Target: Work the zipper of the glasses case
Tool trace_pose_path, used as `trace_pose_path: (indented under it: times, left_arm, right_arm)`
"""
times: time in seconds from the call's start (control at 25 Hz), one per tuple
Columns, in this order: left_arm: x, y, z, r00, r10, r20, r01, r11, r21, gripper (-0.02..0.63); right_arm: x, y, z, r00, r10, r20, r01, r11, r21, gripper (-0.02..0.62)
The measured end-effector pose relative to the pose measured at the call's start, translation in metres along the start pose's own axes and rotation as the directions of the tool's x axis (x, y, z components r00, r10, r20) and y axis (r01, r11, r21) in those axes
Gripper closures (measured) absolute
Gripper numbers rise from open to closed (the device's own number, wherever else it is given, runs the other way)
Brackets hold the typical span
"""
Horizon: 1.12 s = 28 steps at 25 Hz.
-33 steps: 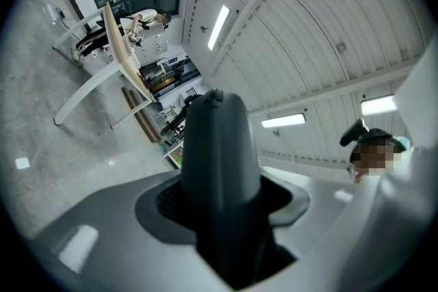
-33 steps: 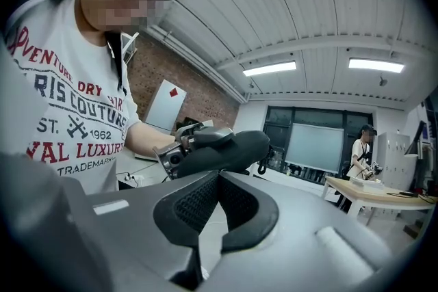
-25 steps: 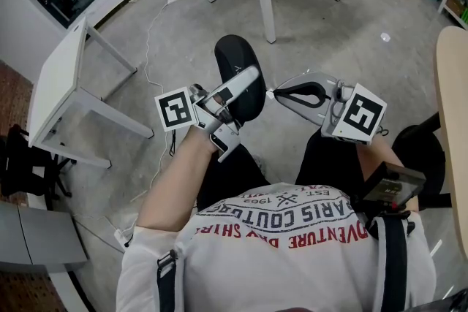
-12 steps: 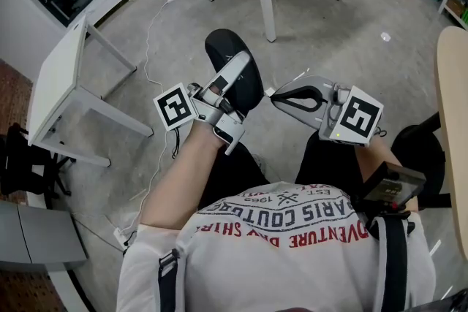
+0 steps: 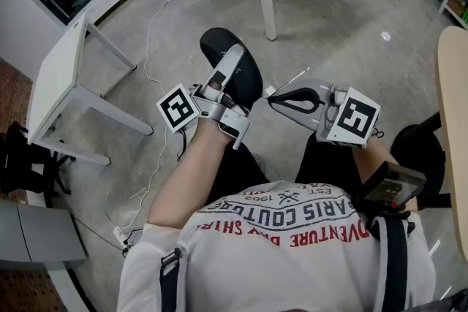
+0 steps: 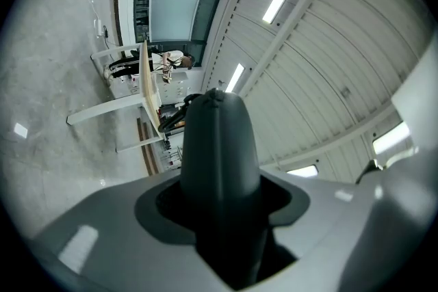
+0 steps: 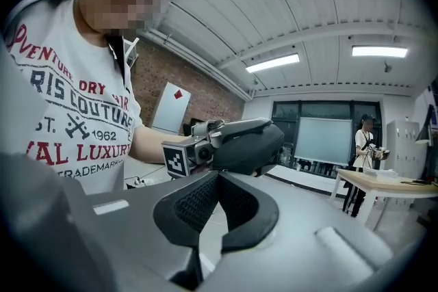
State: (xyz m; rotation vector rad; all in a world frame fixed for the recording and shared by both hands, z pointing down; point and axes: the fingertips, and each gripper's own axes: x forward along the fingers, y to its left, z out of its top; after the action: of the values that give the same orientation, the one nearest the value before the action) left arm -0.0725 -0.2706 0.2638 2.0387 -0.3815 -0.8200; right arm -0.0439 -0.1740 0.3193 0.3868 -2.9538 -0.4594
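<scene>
Tilted further upward than a second ago, the left gripper [image 5: 234, 56] clamps the dark glasses case [image 5: 213, 46] in mid-air. Jaws of the right gripper [image 5: 272, 94] are pressed together at its edge; any hold there is unclear.

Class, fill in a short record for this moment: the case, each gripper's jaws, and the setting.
Object: black glasses case, held off the floor
Left gripper: jaws clamped on the case
Right gripper: jaws shut, tips at the case's edge; whether they pinch the zipper pull is unclear
Setting: grey floor, white table nearby
</scene>
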Motion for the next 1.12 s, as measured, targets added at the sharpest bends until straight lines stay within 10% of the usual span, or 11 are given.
trace_pose_path:
  times: [0.88,1.12]
  left_arm:
    - [-0.001,-0.003,-0.001,0.996,-0.058,0.061,0.061,0.997,-0.043,0.354]
    - [-0.008,-0.009,-0.013,0.997,0.032,-0.074,-0.01,0.96,0.279,0.354]
  right_arm:
    - [0.016,0.016,-0.003,0.999,0.045,0.001,-0.045,0.998,0.037,0.593]
    - [0.018,0.015,-0.014,1.0,0.024,-0.015,-0.022,0.991,0.13,0.588]
